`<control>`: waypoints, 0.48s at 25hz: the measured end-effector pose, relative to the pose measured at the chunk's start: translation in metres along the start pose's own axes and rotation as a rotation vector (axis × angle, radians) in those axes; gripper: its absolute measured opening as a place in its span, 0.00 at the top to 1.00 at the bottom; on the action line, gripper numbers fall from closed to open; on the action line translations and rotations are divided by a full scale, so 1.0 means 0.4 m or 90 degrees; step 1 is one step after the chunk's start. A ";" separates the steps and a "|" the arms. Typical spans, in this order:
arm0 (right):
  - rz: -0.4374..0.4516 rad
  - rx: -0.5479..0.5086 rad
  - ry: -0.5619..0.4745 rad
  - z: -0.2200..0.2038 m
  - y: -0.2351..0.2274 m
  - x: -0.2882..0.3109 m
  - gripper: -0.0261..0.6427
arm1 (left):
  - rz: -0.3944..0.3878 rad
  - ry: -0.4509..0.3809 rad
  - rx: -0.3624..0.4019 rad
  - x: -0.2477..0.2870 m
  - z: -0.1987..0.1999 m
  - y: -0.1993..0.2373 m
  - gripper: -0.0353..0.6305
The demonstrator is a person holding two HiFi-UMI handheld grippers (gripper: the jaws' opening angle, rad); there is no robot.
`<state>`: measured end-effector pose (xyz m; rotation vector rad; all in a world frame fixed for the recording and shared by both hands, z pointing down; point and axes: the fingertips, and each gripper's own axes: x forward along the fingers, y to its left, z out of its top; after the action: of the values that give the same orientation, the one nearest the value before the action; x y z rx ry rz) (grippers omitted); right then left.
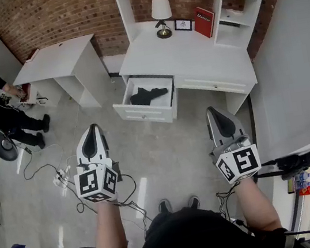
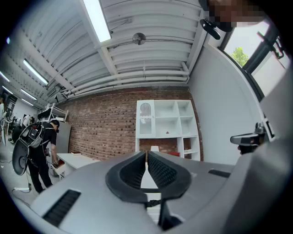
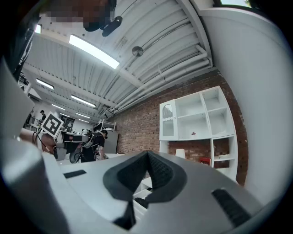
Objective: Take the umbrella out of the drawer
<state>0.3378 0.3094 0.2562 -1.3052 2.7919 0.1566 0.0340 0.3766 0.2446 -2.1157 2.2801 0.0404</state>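
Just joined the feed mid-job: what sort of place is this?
Probably a staged home-office corner in a lab or workshop: a white desk with lamp and open drawer against a brick wall, but loose cables cross the floor and strip lights line an industrial ceiling.

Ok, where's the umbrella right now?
In the head view, upper centre: the black umbrella lies inside the open drawer at the left of the white desk, just below the lamp.
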 end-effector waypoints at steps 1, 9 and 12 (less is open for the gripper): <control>0.002 -0.001 0.000 0.000 -0.001 -0.003 0.96 | 0.000 0.000 -0.003 -0.001 0.000 -0.004 0.92; 0.020 0.001 0.011 -0.013 -0.020 -0.034 0.96 | 0.002 -0.012 -0.006 -0.029 0.021 -0.055 0.92; 0.021 0.002 -0.015 -0.001 -0.037 -0.053 0.96 | -0.022 -0.055 -0.023 -0.057 0.050 -0.095 0.92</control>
<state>0.3627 0.3160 0.2578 -1.2488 2.7945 0.1687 0.0737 0.3973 0.2258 -2.1266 2.2103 0.1697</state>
